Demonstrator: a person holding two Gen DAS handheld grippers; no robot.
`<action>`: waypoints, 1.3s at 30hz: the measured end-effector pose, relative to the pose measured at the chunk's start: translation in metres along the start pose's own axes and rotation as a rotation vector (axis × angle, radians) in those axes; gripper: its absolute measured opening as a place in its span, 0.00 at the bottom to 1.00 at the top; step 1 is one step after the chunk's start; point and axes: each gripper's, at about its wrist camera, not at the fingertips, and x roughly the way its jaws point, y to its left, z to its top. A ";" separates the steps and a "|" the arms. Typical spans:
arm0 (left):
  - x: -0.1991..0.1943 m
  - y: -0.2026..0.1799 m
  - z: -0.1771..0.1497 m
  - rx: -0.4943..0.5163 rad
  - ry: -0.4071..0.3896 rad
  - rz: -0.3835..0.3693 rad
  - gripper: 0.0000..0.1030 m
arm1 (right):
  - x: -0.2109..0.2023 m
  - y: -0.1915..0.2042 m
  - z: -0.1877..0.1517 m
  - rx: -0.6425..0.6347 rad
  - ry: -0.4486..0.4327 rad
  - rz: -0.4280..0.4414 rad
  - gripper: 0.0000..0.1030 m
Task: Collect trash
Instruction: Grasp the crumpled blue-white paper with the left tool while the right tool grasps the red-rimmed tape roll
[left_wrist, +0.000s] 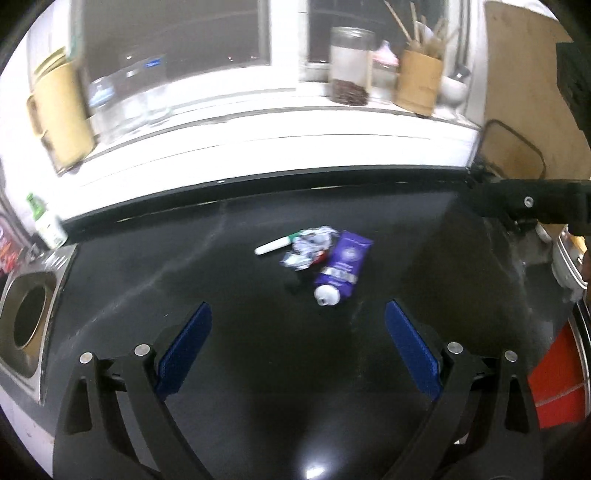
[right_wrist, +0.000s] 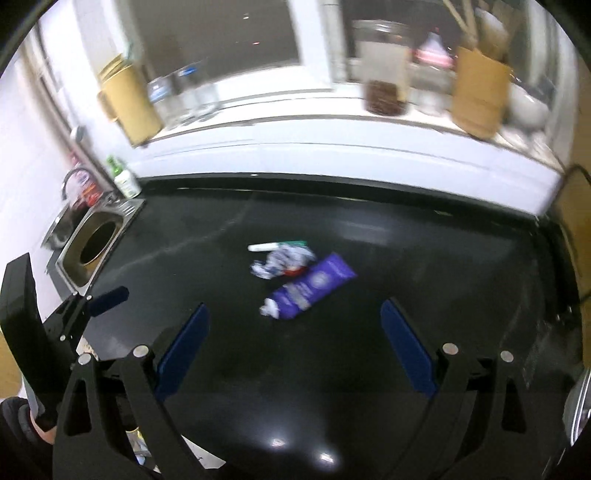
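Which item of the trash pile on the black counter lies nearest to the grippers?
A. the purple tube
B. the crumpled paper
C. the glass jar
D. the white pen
A: the purple tube points its white cap toward the camera, ahead of the crumpled paper and white pen.

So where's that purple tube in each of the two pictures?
Left wrist view: the purple tube lies just right of centre, white cap toward the camera.
Right wrist view: the purple tube lies near centre, slanting, cap at lower left.
Shared landmark: the crumpled wrapper touching the tube's far end.
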 end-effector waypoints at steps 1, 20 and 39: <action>0.003 -0.004 0.002 0.007 0.003 -0.001 0.89 | -0.001 -0.007 -0.002 0.008 -0.001 -0.001 0.88; 0.098 0.004 0.036 0.078 0.080 -0.003 0.89 | 0.065 -0.024 0.015 -0.010 0.096 0.007 0.88; 0.217 0.026 0.036 0.152 0.202 -0.170 0.24 | 0.232 -0.039 0.059 -0.170 0.300 0.087 0.88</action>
